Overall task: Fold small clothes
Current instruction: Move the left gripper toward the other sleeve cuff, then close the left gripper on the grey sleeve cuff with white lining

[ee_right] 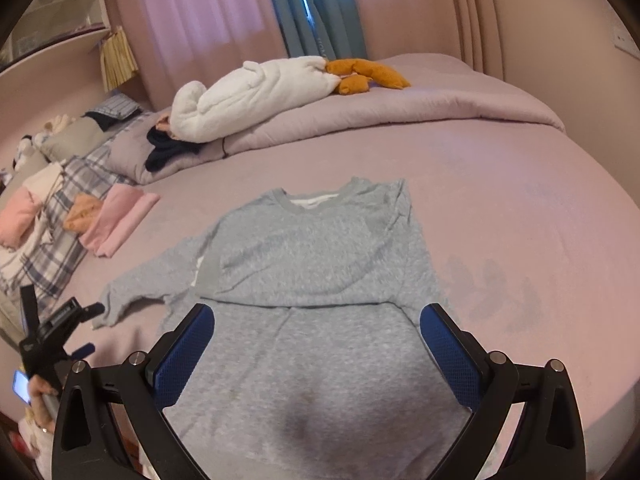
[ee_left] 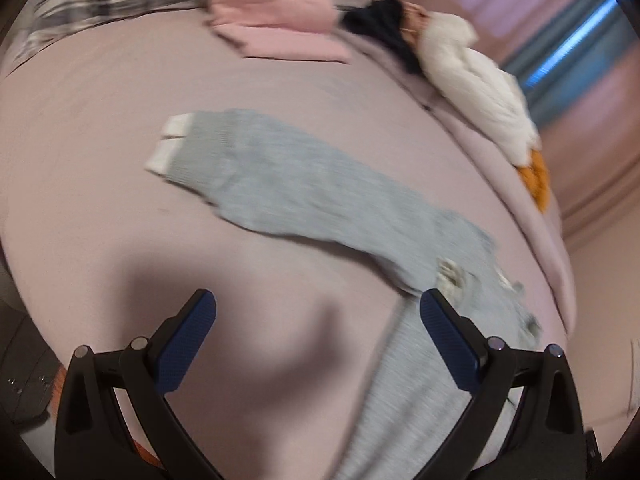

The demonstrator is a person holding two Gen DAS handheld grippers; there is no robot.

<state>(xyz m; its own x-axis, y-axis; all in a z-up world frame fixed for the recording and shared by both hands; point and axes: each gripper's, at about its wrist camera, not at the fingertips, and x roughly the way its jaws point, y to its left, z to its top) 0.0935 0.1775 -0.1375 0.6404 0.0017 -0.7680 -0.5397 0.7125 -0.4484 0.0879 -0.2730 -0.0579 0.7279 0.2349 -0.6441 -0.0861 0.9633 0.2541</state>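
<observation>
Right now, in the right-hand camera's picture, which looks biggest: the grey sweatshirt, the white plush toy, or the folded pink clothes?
1. grey sweatshirt, though it lies nearest the camera
2. white plush toy
3. folded pink clothes

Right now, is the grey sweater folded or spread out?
Partly folded. The sweater lies flat on the bed, one sleeve folded across the chest, the other sleeve still out sideways.

Bare bedsheet (ee_right: pixel 520 208) lying open right of grey sweatshirt (ee_right: pixel 320 264); pink folded stack (ee_right: pixel 120 220) crowding its left, plush goose (ee_right: pixel 256 92) sitting beyond.
</observation>
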